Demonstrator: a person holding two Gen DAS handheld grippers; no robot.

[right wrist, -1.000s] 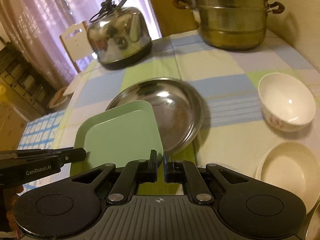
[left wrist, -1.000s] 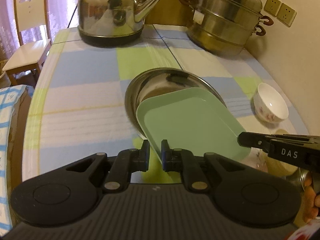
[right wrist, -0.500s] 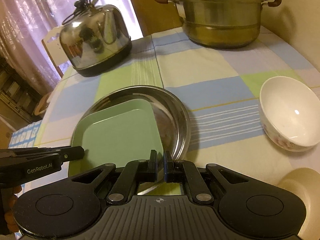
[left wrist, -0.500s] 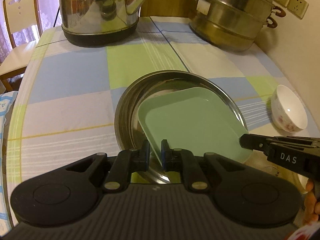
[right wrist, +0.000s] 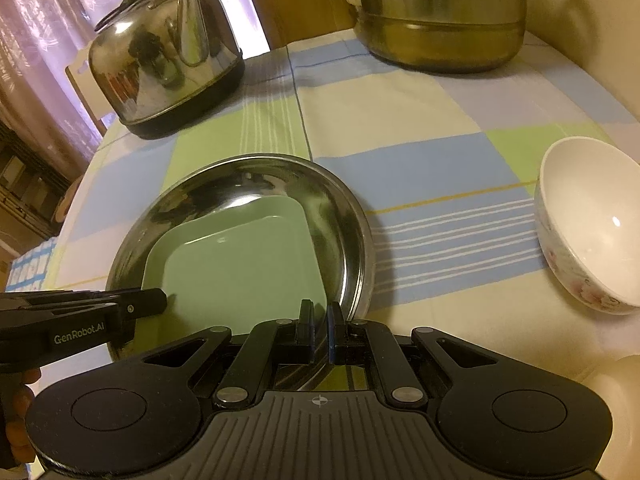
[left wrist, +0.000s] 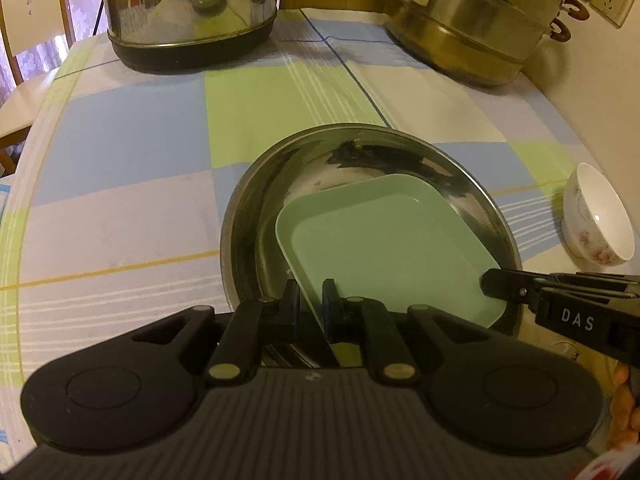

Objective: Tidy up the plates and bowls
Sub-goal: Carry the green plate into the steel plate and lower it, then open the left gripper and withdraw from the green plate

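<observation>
Here, two grippers clamp one green square plate by its near edge: the left gripper pinches one corner, the right gripper another, jaws closed tight on the rim. Just ahead of both jaws, the plate sits inside a single round steel pan. Beyond the pan stand one steel kettle and one stacked steamer pot, well clear on the checked tablecloth. To the right of the jaws, one white flowered bowl rests apart; nothing blocks the plate.
</observation>
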